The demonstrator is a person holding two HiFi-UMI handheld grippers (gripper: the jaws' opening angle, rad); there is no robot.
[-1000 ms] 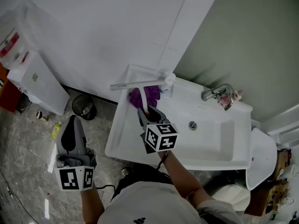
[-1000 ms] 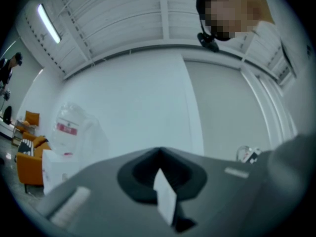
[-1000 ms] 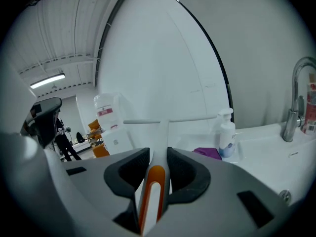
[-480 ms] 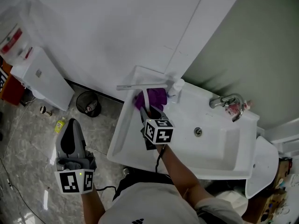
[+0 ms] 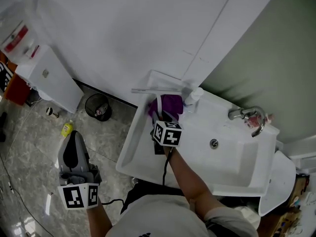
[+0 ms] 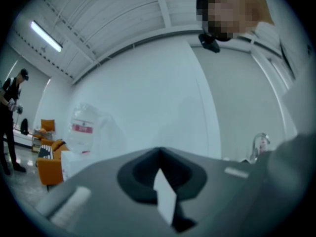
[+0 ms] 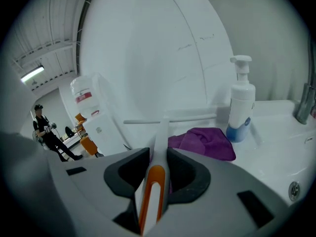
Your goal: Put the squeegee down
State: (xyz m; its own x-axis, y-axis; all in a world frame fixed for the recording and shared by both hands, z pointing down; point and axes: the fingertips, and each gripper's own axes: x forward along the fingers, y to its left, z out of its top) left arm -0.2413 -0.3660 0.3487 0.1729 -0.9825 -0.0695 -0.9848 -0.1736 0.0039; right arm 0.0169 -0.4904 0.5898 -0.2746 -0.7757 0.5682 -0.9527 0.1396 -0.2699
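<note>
White sink [image 5: 237, 174] against a white wall: the right gripper [image 7: 158, 154] jaws are clamping the squeegee [image 7: 163, 125] handle, blade reaching the back-left rim past a purple cloth [image 5: 171, 103], near a soap dispenser [image 5: 193, 98]. The left gripper [image 5: 73, 135] is hanging over the floor [image 5: 29, 147], jaws closed, empty.

A purple cloth [image 5: 170, 103] lies on the sink [image 5: 237, 168] rim just ahead of the right gripper [image 5: 161, 116], with a pump bottle [image 5: 193, 100] beside it. A black bin [image 5: 98, 106] and a yellow bottle [image 5: 66, 129] stand ahead of the left gripper [image 5: 73, 136].
</note>
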